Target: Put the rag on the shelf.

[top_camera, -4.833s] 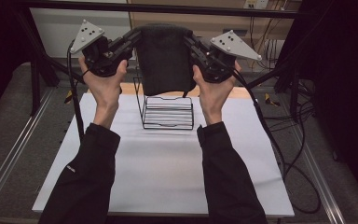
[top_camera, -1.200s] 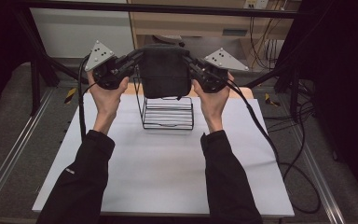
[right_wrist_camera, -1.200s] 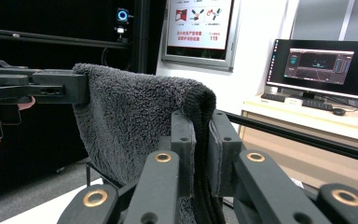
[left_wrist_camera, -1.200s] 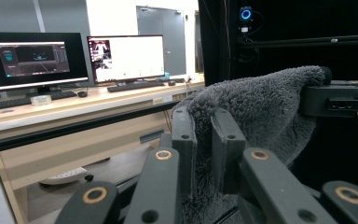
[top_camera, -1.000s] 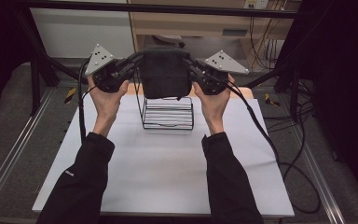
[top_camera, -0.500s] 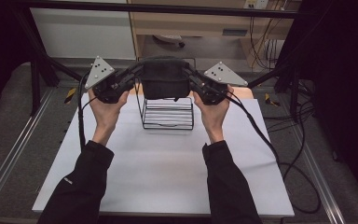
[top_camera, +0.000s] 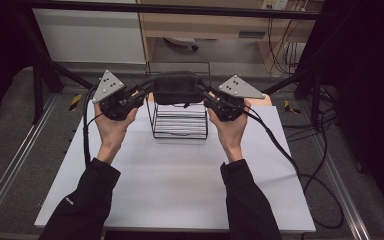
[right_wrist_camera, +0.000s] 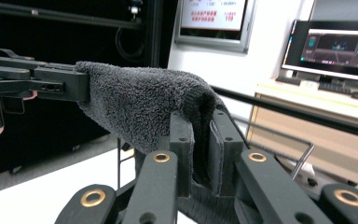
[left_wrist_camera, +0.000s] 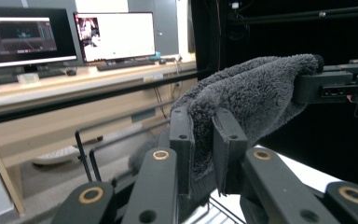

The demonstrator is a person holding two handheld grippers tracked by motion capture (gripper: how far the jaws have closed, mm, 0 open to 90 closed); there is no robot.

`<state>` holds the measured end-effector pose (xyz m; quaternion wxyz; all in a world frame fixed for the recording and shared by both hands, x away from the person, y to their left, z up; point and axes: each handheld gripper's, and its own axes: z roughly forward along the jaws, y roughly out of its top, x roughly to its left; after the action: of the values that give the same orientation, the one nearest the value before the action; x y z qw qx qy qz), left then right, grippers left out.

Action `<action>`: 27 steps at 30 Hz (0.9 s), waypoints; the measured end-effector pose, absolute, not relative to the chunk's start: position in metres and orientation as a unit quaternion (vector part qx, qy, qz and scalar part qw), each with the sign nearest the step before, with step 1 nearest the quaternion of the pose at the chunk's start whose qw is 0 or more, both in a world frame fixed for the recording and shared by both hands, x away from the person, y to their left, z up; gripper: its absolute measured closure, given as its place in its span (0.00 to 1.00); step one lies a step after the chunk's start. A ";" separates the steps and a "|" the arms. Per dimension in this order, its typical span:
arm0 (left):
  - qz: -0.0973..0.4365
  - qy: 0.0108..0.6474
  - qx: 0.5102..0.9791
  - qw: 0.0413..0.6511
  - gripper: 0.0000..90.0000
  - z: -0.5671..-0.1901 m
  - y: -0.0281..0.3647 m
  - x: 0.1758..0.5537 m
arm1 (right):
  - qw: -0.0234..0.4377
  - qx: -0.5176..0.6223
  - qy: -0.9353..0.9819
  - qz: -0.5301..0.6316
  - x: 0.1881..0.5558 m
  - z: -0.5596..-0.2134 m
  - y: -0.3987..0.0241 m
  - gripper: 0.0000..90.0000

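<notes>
While you hold one gripper in each hand, a single dark grey towel [top_camera: 177, 88] is stretched between the two. Your left gripper [top_camera: 139, 96] has its fingers [left_wrist_camera: 182, 140] nearly closed, with one end of the fleecy cloth pinched between them. Your right gripper [top_camera: 205, 97] grips the other end the same way, its fingers [right_wrist_camera: 181, 140] pressed onto a fold of the cloth. Two grippers, two grips, one towel — it sags a little in the middle.

The towel hangs above one black wire rack [top_camera: 179, 115], which stands on the white table [top_camera: 180, 180] close to its far edge, about midway between the left and right edges. The towel's underside sits just over the top of the rack; whether it touches the wires cannot be told. In the high view your two hands [top_camera: 111, 125] flank the rack, one at each side, with both dark sleeves coming in over the near edge of the table.

Behind the table, the left gripper view shows two lit monitors [left_wrist_camera: 114, 36] on a desk — the right gripper view shows one more and a wall screen [right_wrist_camera: 213, 18].
</notes>
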<state>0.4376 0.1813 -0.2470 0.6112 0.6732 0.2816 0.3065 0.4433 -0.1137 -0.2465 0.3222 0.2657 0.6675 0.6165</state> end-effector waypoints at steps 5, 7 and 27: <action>0.302 0.285 0.687 0.596 0.87 -0.252 0.181 0.432 | 0.318 0.271 0.682 0.601 0.439 -0.249 -0.113 0.90; 0.298 0.288 0.692 0.591 0.86 -0.253 0.182 0.431 | 0.318 0.270 0.687 0.595 0.438 -0.250 -0.112 0.89; 0.272 0.303 0.729 0.551 0.77 -0.276 0.182 0.426 | 0.266 0.315 0.731 0.544 0.432 -0.265 -0.119 0.72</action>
<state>0.4263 0.1818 -0.2756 0.5506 0.7290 0.3028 0.2716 0.4322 -0.1189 -0.2654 0.2656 0.3146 0.7315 0.5436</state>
